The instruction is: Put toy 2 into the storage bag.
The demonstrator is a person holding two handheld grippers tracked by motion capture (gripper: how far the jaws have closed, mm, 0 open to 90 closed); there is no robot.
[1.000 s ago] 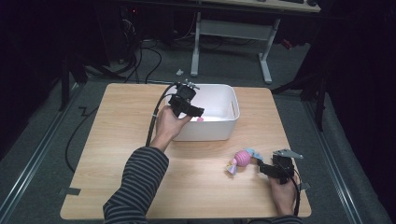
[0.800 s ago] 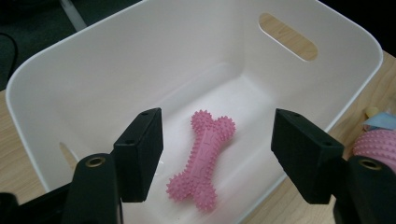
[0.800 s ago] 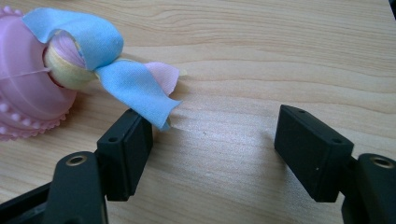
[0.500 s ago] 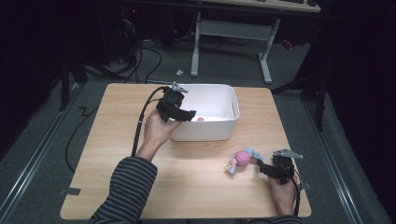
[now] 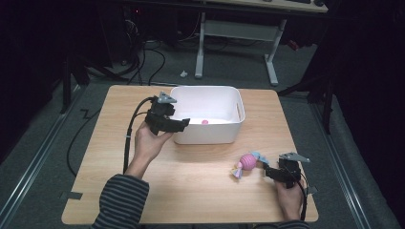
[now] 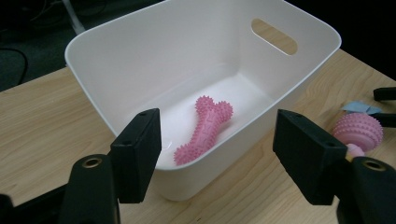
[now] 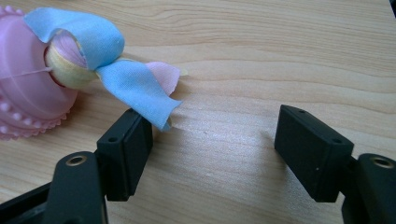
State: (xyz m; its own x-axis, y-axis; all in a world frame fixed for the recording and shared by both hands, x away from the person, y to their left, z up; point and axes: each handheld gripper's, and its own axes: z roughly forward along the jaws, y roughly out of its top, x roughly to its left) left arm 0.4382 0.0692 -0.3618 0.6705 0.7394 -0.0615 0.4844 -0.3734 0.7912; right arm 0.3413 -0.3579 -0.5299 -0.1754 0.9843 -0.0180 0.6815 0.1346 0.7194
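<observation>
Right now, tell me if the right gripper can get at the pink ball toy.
Probably yes. The right gripper lies on the table just beside the pink ball toy, jaws open, with bare wood between them and only the blue cloth tail near one jaw.

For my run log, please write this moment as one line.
left gripper: open, beside bin | bone toy: in bin | right gripper: open by ball toy

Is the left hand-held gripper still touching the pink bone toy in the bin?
Apart. In the left gripper view the left hand-held gripper stands open outside the bin, and the bone toy lies on its floor.
</observation>
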